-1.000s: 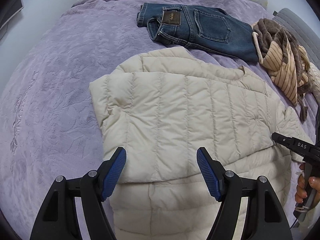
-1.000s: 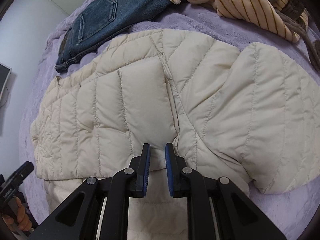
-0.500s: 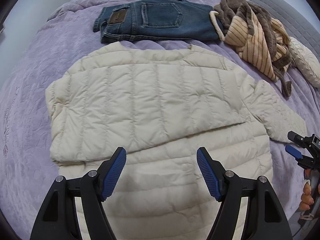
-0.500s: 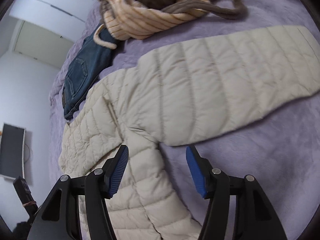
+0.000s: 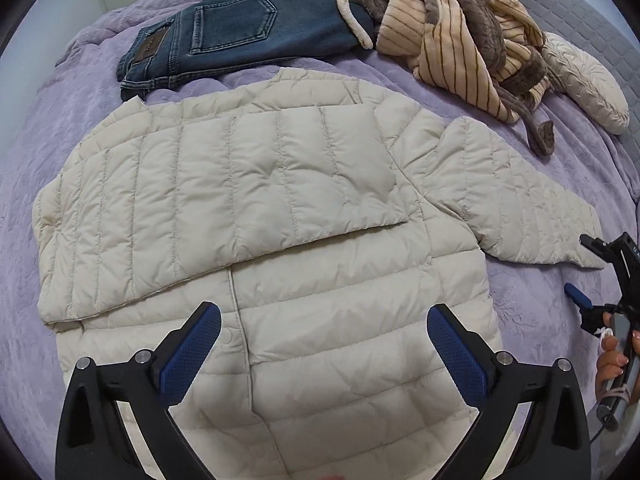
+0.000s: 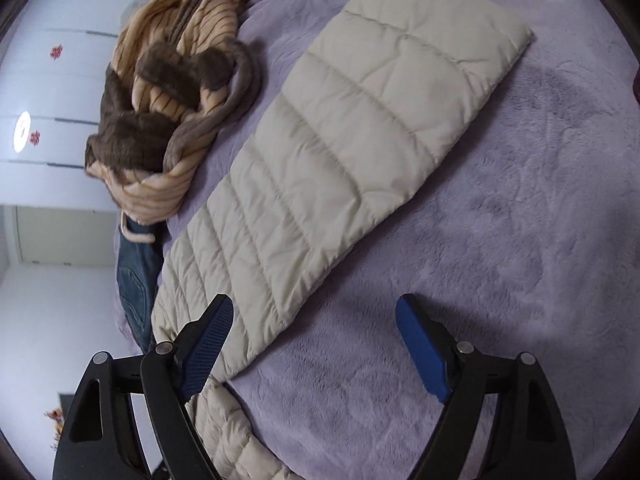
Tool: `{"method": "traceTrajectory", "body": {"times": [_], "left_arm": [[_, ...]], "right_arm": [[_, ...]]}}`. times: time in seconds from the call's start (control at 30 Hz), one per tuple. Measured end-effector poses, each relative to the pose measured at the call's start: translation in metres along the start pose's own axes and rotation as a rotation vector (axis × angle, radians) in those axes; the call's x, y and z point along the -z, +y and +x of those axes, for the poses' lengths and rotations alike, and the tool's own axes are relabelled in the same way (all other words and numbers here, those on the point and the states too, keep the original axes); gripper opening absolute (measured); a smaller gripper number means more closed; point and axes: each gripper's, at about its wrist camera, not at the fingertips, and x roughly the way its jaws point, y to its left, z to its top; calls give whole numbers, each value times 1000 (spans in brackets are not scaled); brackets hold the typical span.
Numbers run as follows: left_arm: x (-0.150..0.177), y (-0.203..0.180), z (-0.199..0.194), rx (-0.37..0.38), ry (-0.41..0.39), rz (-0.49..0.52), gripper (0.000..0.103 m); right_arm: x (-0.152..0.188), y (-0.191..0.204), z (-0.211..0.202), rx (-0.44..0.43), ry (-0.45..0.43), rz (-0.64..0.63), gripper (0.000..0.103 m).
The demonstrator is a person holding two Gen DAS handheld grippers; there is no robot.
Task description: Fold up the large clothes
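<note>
A cream quilted puffer jacket (image 5: 260,208) lies flat on the purple bedspread (image 5: 48,92). Its left sleeve is folded across the chest; its right sleeve (image 5: 520,200) stretches out to the right. My left gripper (image 5: 324,348) is open and empty, hovering over the jacket's lower body. My right gripper (image 6: 316,344) is open and empty, just off the sleeve (image 6: 352,136) near the armpit, above bare bedspread (image 6: 500,240). It also shows at the right edge of the left wrist view (image 5: 600,276), held by a hand.
Folded blue jeans (image 5: 224,36) lie at the far side of the bed. A crumpled striped tan and brown garment (image 5: 460,32) lies beside them and shows in the right wrist view (image 6: 172,92). A cream cushion (image 5: 588,80) lies at the far right.
My right gripper opened, let go of the jacket, and swung right toward the outstretched sleeve. My left gripper stayed open and drew back and right, bringing the whole jacket into view.
</note>
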Motion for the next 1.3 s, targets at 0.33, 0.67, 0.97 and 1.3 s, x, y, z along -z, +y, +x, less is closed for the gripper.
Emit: {"method": "traceTrajectory", "body": {"times": [0.33,0.67,0.97,1.3], "left_arm": [[-1,-6,8,63,43,-21,103],[-12,21,-5,64,-11,-71,103],[-19,88,-19,14,-65,-196,103],[-11,167,-33,-48,-137,-381,103]], "right_arm": [[-47,-2,15,-159,-49,137,86],[-58,23,32,-319,4,284,9],[-33,154,31,-305,-1,-109,9],[126,329,107,-125,81,-934,9]]}}
